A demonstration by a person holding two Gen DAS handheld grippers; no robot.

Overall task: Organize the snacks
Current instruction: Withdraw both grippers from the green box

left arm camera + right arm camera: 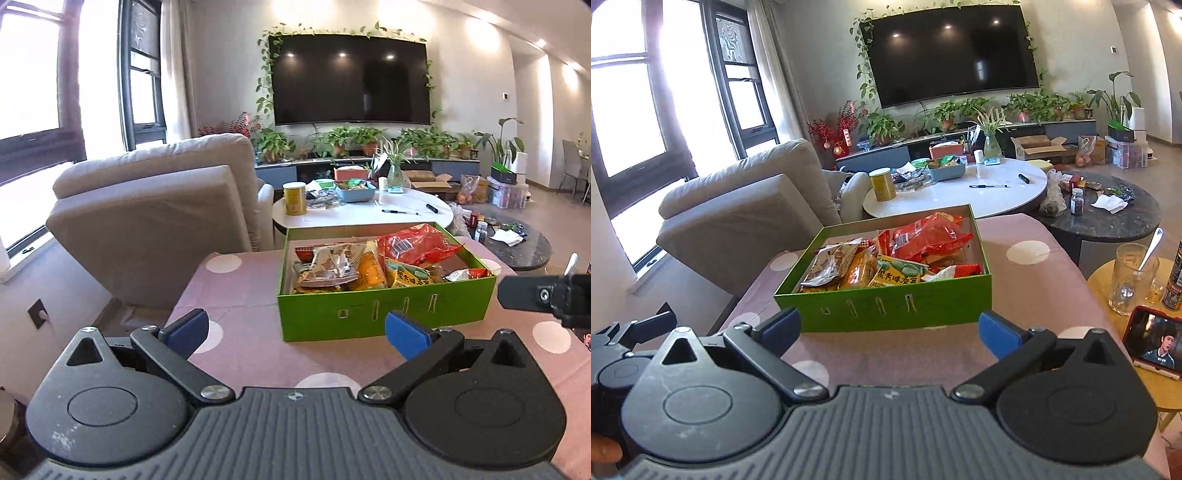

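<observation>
A green cardboard box [384,312] stands on the pink dotted tablecloth [243,291], filled with snack packets: a red bag [417,243], an orange packet [369,271] and a silver-brown packet [332,264]. It also shows in the right wrist view [886,306] with the red bag [931,234]. My left gripper [295,328] is open and empty, just in front of the box. My right gripper [888,328] is open and empty, also in front of the box. Part of the right gripper shows at the right edge of the left wrist view [543,293].
A beige armchair [155,210] stands left of the table. Behind is a white round table [369,216] with a yellow can [294,198]. On the right, a small yellow table [1152,376] holds a glass with a spoon [1134,277] and a phone [1156,343].
</observation>
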